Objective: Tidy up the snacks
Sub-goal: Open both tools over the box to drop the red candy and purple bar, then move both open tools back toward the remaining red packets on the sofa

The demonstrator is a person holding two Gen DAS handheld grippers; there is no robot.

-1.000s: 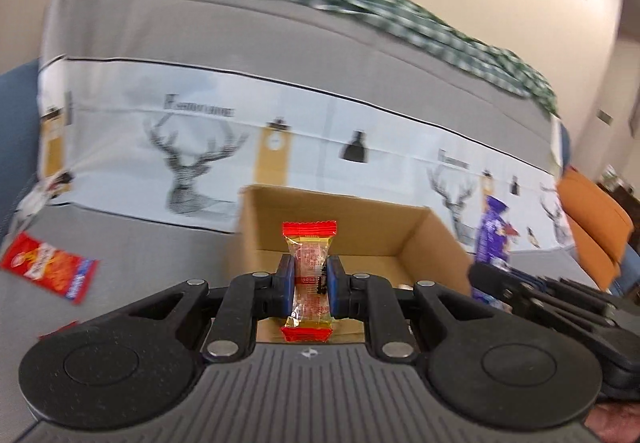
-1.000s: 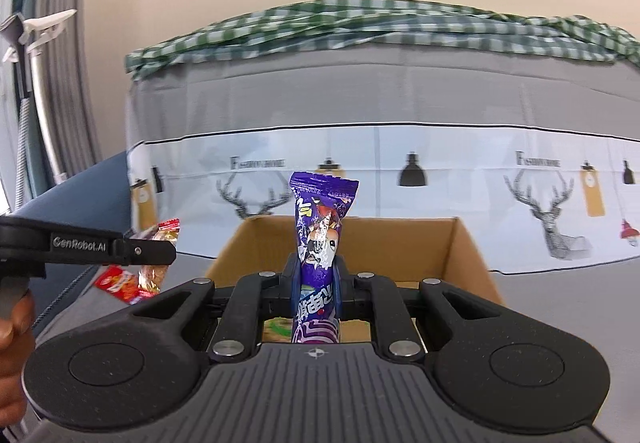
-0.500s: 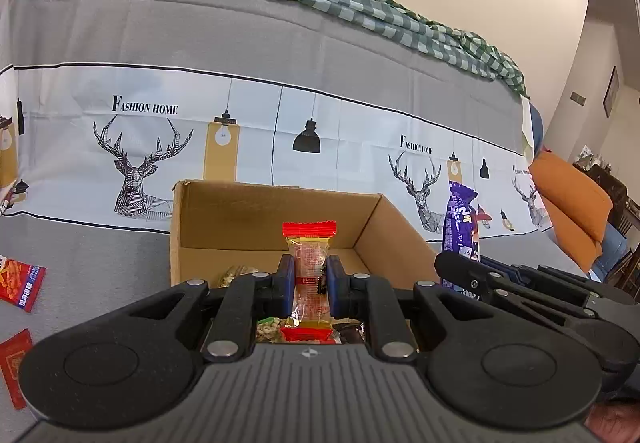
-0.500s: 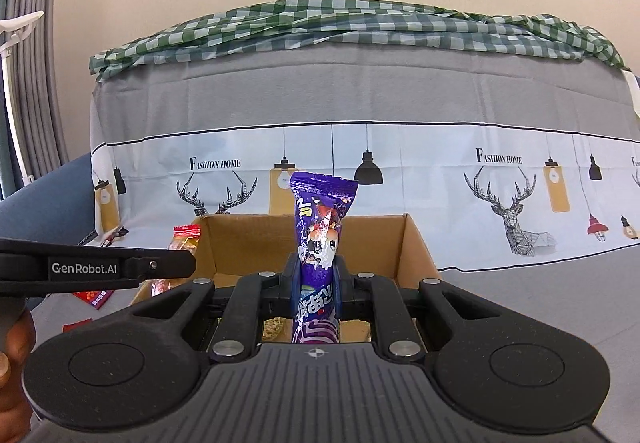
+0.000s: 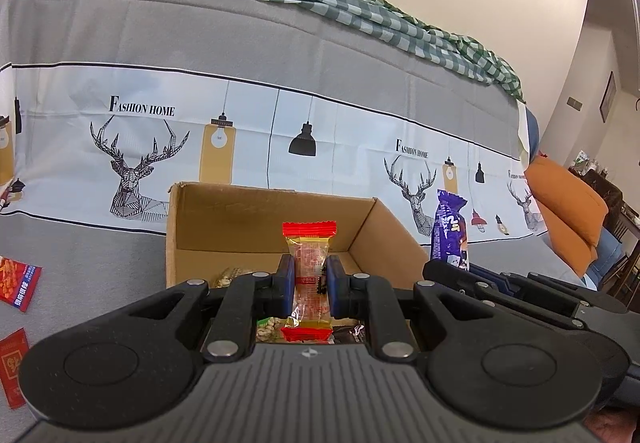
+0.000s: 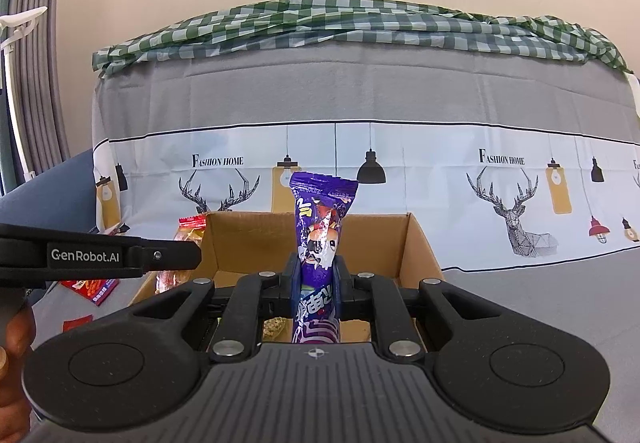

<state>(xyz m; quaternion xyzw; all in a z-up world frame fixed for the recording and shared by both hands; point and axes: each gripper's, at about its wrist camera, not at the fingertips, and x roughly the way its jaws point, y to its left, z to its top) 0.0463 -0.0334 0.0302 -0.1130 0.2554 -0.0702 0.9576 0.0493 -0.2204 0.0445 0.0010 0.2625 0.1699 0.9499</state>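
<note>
My left gripper is shut on a clear candy packet with red ends, held upright over the near edge of an open cardboard box. My right gripper is shut on a tall purple snack packet, held upright over the same box. In the left wrist view the purple packet and right gripper show at the box's right side. In the right wrist view the left gripper with its candy packet shows at the box's left side. Several snacks lie in the box.
The box sits on a sofa seat covered with grey cloth printed with deer. Red snack packets and a red envelope lie on the seat to the left. An orange cushion is at the right.
Both grippers have moved in over the box with their packets still held. The box now looks nearer and more centred in both views.
</note>
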